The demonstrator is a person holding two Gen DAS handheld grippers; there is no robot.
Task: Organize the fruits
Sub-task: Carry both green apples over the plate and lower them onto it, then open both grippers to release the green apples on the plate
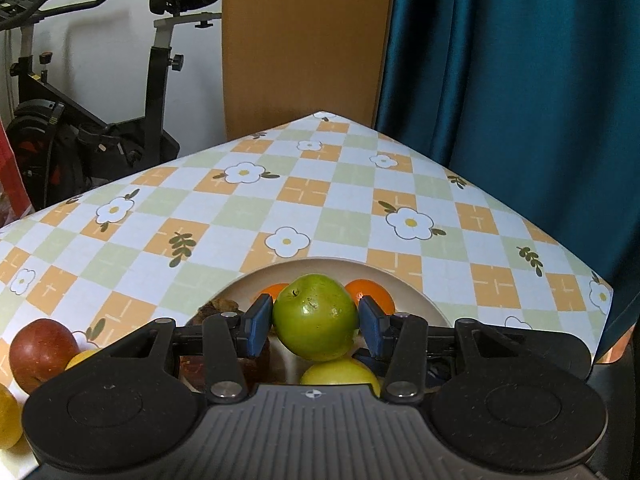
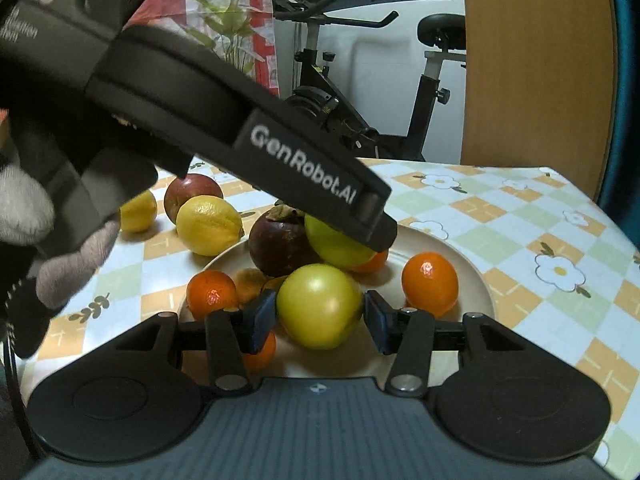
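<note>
The left gripper (image 1: 316, 322) held a green apple (image 1: 315, 316) over the plate (image 1: 416, 296), the right gripper (image 2: 320, 314) hugged a yellow-green apple (image 2: 318, 306) on it; let go gently.

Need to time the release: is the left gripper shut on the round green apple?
Shut. The left gripper has both blue pads touching the round green apple, above the beige plate.

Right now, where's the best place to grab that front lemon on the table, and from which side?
Grip the lemon across its narrower middle, coming from above. It lies on its side, nipple end toward the plate, with the red apple close behind it.
</note>
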